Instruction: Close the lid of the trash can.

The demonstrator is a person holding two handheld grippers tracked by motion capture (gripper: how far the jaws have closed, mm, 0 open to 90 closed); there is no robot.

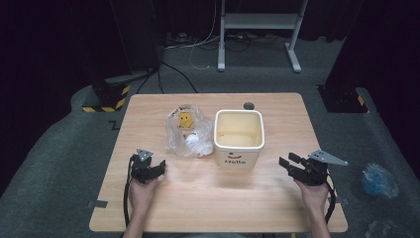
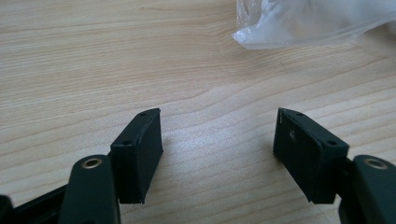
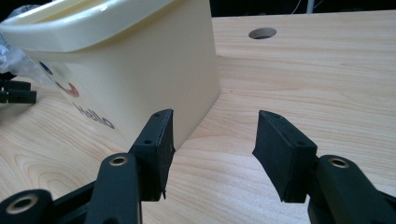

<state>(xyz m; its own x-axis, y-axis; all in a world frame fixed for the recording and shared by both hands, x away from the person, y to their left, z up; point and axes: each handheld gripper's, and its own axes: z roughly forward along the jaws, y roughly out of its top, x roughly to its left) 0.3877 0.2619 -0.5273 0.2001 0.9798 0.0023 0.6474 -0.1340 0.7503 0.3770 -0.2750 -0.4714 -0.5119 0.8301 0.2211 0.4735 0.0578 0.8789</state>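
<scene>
Both claws gape beside bin point(image 1: 238, 137).

Both my forearms come in from the near edge, hands low at table level. Left gripper point(image 1: 157, 167) sits near-left, jaws apart w/ nothing btwn them, aimed far-right. Right gripper point(image 1: 288, 159) sits near-right, jaws also parted and empty, aimed left. My left hand point(image 1: 142, 191) and right hand point(image 1: 314, 192) grip the bodies from behind.
</scene>
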